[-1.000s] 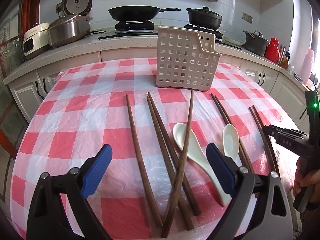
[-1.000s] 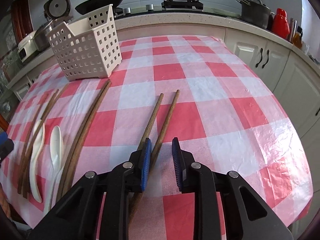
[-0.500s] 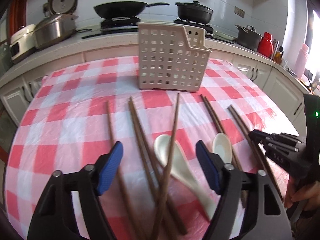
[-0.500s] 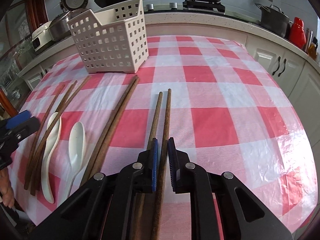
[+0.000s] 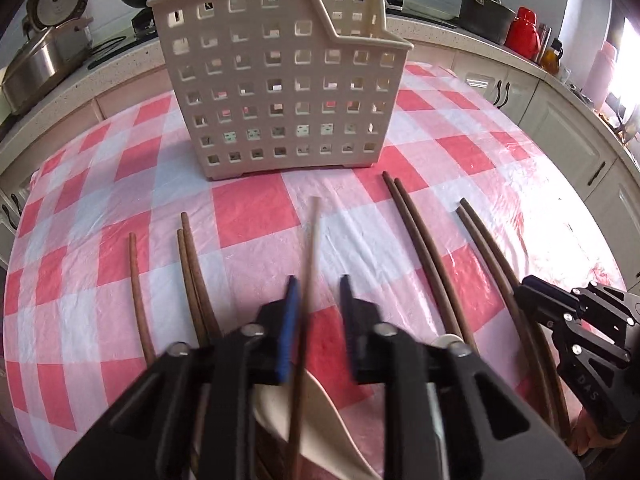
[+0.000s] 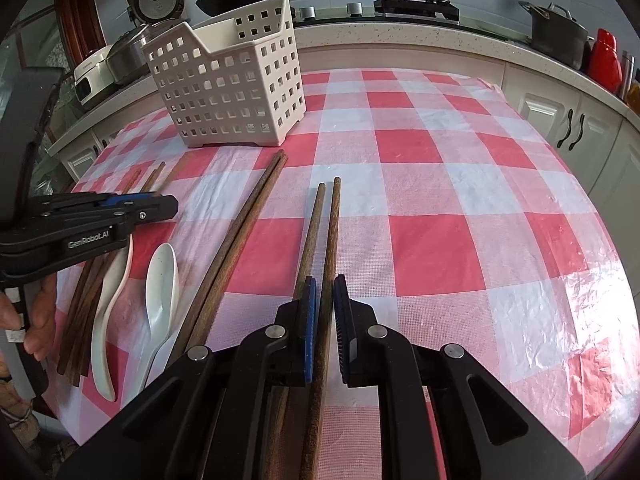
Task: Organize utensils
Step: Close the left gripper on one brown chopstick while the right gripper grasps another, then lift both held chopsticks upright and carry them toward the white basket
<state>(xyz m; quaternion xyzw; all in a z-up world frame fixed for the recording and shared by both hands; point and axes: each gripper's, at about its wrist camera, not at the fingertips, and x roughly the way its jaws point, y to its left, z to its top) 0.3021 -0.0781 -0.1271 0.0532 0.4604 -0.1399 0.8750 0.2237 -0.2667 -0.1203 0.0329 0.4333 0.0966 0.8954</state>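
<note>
A white lattice basket (image 5: 276, 80) (image 6: 228, 92) stands at the back of the checked table. Brown chopsticks lie in front of it, with two white spoons (image 6: 162, 280) (image 6: 108, 304) among them. My left gripper (image 5: 318, 280) (image 6: 168, 206) is closing around one chopstick (image 5: 310, 248). That chopstick lies against the left pad, with a gap to the right pad, and crosses over a spoon (image 5: 320, 420). My right gripper (image 6: 324, 280) (image 5: 532, 296) is closing on the right chopstick (image 6: 334, 220) of a pair. Both its pads touch it. The mate (image 6: 314, 232) runs under the left finger.
More chopsticks lie in a pair (image 5: 420, 248) (image 6: 248, 220), a crossed pair (image 5: 192, 272) and a single (image 5: 138, 292). Behind the table a counter holds a rice cooker (image 6: 156, 0), pans, a pot (image 6: 556, 36) and a red bottle (image 6: 606, 60). A hand (image 6: 40, 320) holds the left gripper.
My left gripper has moved forward toward the basket and its jaws have come in from wide apart to frame one chopstick. The right jaws have narrowed onto the right chopstick, hardly moving.
</note>
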